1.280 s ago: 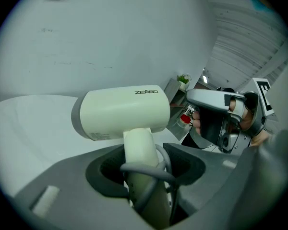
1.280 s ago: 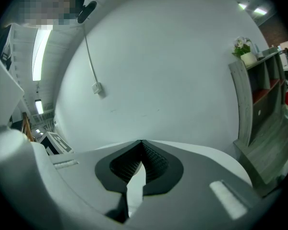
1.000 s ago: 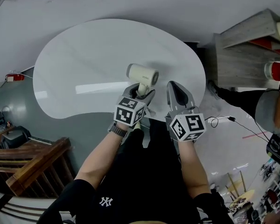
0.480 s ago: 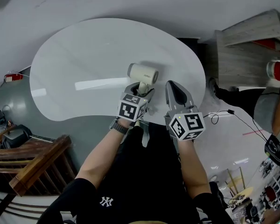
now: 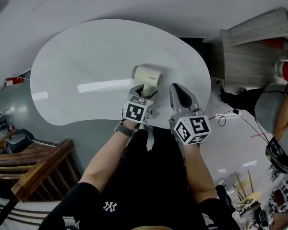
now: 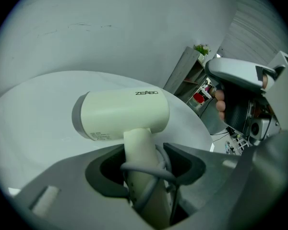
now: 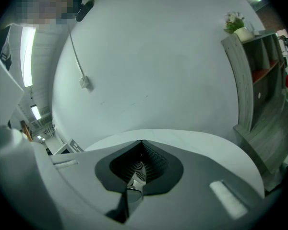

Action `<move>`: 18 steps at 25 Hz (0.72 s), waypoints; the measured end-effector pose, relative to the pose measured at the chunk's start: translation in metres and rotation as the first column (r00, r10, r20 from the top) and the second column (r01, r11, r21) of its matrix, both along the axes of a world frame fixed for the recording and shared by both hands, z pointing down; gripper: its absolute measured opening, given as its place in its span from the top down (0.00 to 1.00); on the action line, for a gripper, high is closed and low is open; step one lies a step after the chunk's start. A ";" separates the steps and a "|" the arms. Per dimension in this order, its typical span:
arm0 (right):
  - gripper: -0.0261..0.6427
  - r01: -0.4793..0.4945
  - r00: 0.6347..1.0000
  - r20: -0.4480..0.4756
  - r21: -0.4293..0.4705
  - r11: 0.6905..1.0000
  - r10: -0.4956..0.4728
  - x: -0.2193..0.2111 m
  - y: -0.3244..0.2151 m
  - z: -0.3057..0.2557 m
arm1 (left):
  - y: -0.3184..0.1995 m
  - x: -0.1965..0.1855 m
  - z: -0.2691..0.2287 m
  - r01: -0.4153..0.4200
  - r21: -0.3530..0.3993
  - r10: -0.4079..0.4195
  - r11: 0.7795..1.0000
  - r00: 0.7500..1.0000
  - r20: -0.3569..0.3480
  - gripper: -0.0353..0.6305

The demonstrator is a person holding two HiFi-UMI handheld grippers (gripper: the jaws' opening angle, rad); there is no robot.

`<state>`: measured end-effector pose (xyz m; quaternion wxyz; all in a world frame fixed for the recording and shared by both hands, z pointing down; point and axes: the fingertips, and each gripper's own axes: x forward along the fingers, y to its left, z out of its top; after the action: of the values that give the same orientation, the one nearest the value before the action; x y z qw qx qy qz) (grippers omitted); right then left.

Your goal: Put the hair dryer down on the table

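Observation:
A cream hair dryer (image 5: 147, 74) with a grey rear end hangs over the near part of the white table (image 5: 86, 61). My left gripper (image 5: 143, 96) is shut on its handle, barrel uppermost. In the left gripper view the hair dryer (image 6: 122, 114) stands upright between the jaws, its grey cord looped round the handle. My right gripper (image 5: 181, 94) sits just to the right of it, shut and empty, tips over the table's near edge. In the right gripper view its jaws (image 7: 140, 143) meet with nothing between them.
A grey shelf unit (image 5: 252, 47) stands to the right of the table, with a plant (image 7: 237, 25) on top. A black cable (image 5: 235, 116) lies on the floor at right. A wooden rail (image 5: 36, 169) runs at lower left. Another person's arm (image 5: 283, 114) shows at far right.
The left gripper with the hair dryer has shifted slightly right and nearer. The right gripper has hardly moved.

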<state>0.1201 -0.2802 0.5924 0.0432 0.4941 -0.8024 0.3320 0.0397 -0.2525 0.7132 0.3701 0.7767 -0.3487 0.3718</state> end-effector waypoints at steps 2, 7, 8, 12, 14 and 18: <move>0.93 0.001 1.000 0.001 -0.001 1.000 -0.001 0.001 0.000 0.001 | -0.003 0.000 0.002 -0.003 0.018 0.003 1.000 1.000 0.016 0.59; 0.93 -0.002 1.000 0.004 -0.003 1.000 0.002 0.003 -0.001 0.001 | -0.007 0.000 0.008 0.003 0.025 -0.004 1.000 1.000 0.028 0.57; 0.93 -0.003 1.000 0.004 -0.004 1.000 0.003 0.003 -0.001 0.001 | -0.006 0.001 0.007 0.006 0.017 -0.006 1.000 1.000 0.013 0.57; 0.93 -0.006 1.000 0.008 -0.005 1.000 0.006 0.004 0.002 0.001 | -0.005 0.004 0.000 0.015 0.016 -0.015 1.000 0.999 -0.044 0.52; 0.93 -0.008 1.000 0.011 -0.005 1.000 0.008 0.004 0.004 0.000 | -0.005 0.002 -0.005 0.023 0.025 -0.022 0.999 0.998 -0.054 0.52; 0.93 -0.013 1.000 0.015 -0.001 1.000 0.013 0.001 0.007 -0.004 | -0.005 -0.006 -0.019 0.044 0.054 -0.040 0.998 0.997 -0.072 0.52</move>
<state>0.1214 -0.2732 0.5886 0.0353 0.4970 -0.7992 0.3360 0.0341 -0.2577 0.6942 0.3683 0.7918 -0.3618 0.3263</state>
